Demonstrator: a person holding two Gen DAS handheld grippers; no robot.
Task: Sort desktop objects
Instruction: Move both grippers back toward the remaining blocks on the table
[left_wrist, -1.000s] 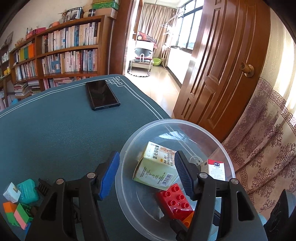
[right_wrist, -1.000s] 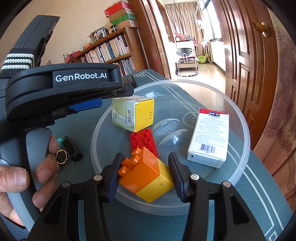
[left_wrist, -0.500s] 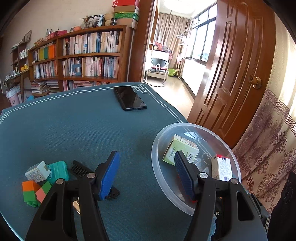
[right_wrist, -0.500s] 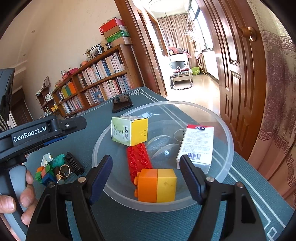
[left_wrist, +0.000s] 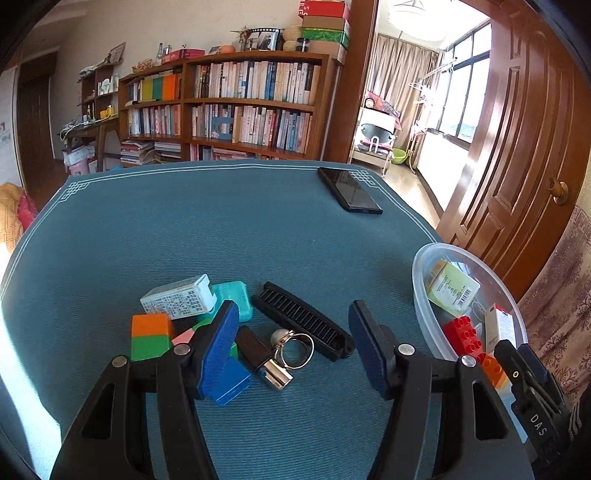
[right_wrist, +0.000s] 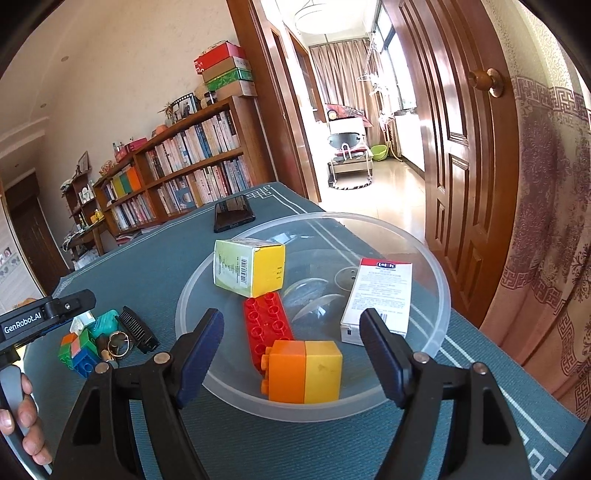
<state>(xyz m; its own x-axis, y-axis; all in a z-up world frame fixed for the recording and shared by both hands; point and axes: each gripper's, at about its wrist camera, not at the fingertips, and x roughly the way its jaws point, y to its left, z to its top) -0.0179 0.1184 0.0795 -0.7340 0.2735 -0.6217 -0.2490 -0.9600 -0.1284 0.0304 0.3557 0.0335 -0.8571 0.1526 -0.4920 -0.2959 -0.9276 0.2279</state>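
The left gripper (left_wrist: 291, 339) hangs over a green tablecloth (left_wrist: 184, 236), its jaws apart with nothing pressed between them. Near its fingers lies a small heap: a white box (left_wrist: 179, 298), a teal case (left_wrist: 236, 295), an orange and green block (left_wrist: 151, 336), a blue block (left_wrist: 229, 382), a black comb (left_wrist: 303, 319) and a ring (left_wrist: 293, 345). At the right stands a clear bowl (left_wrist: 419, 280) holding a yellow-green box (left_wrist: 452, 288) and a red brick (left_wrist: 463, 334). A phone (left_wrist: 349, 190) lies at the far right.
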